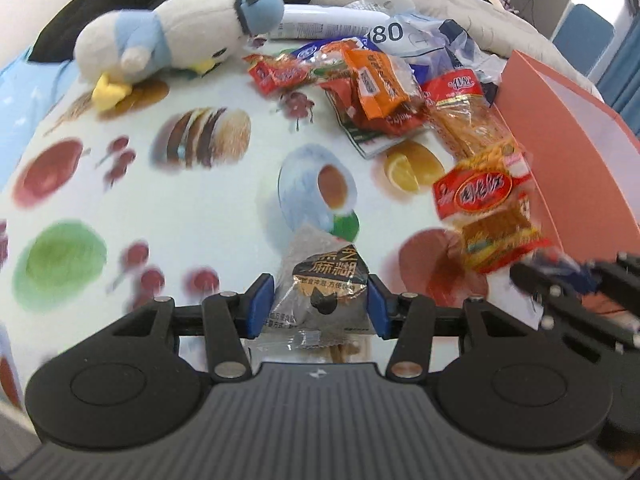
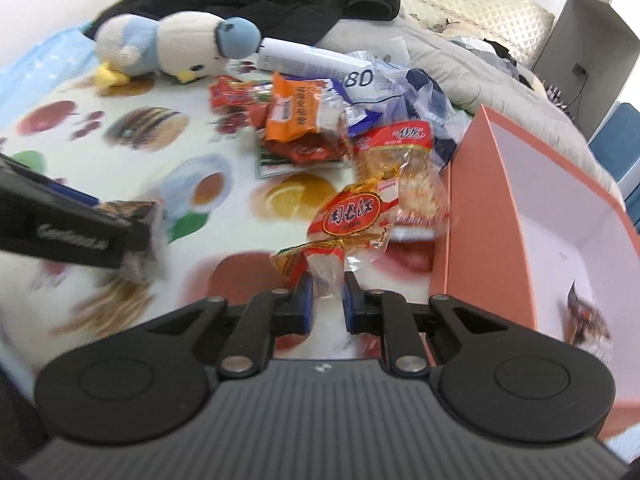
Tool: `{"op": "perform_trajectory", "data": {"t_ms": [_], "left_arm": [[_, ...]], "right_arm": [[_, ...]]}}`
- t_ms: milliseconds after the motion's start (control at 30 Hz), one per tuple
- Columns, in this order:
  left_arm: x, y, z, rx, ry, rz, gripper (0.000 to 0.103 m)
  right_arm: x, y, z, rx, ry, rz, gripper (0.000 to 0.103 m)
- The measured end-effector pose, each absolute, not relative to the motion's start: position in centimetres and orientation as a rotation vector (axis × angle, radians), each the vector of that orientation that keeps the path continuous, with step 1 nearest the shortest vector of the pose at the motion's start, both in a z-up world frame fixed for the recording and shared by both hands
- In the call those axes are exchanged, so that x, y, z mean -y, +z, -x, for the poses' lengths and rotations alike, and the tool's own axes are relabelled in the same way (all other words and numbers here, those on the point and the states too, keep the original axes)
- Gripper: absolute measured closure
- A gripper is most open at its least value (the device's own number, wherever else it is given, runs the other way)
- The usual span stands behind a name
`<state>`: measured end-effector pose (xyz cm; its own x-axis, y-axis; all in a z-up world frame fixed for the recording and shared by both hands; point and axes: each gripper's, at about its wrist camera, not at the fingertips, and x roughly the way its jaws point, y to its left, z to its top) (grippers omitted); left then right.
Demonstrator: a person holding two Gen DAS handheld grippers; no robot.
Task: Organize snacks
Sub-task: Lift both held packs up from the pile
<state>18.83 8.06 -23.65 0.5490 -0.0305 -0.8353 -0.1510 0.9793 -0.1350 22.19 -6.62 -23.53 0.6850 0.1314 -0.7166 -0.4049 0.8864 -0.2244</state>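
My left gripper (image 1: 318, 304) is shut on a grey-black sesame paste packet (image 1: 324, 276) and holds it over the printed tablecloth; it also shows in the right wrist view (image 2: 132, 216). My right gripper (image 2: 327, 300) is shut on the end of a red-and-clear snack packet (image 2: 352, 220), lifted just left of the salmon-pink box (image 2: 480, 216); that packet also shows in the left wrist view (image 1: 480, 204). A pile of orange and red snack packets (image 1: 372, 84) lies at the back middle. One packet (image 2: 588, 316) lies inside the box.
A white and blue plush bird (image 1: 176, 36) lies at the back left. A white tube (image 2: 308, 58) and crumpled plastic bags (image 2: 404, 80) lie behind the pile. Dark clothing and a grey duvet are beyond the cloth. The box's open side faces up, at the right.
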Motion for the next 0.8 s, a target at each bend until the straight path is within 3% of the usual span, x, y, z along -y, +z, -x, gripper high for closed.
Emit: {"op": "perform_trajectory", "data": {"t_ms": [167, 233, 400, 633, 700, 800], "left_arm": [[-7.1, -24.0, -17.0, -0.983, 0.083, 0.201, 0.048], [-6.7, -24.2, -16.6, -0.983, 0.086, 0.196, 0.048], [-6.4, -24.9, -16.6, -0.985, 0.077, 0.179, 0.048], [-7.3, -25.7, -17.6, -0.993, 0.045, 0.207, 0.048], [-7.7, -25.6, -18.1, -1.004, 0.038, 0.228, 0.049], [-8.3, -25.6, -18.6, -1.012, 0.034, 0.252, 0.049]], "right_arm": [[7.9, -23.5, -18.4, -0.769, 0.384, 0.319, 0.084], [8.2, -24.1, -17.7, -0.792, 0.387, 0.314, 0.078], [9.5, -25.0, -17.4, -0.847, 0.354, 0.281, 0.028], [9.7, -24.8, -18.4, -0.852, 0.338, 0.2, 0.027], [9.2, -25.2, -19.2, -0.844, 0.299, 0.207, 0.019], [9.1, -26.2, -21.2, -0.883, 0.294, 0.17, 0.019]]}}
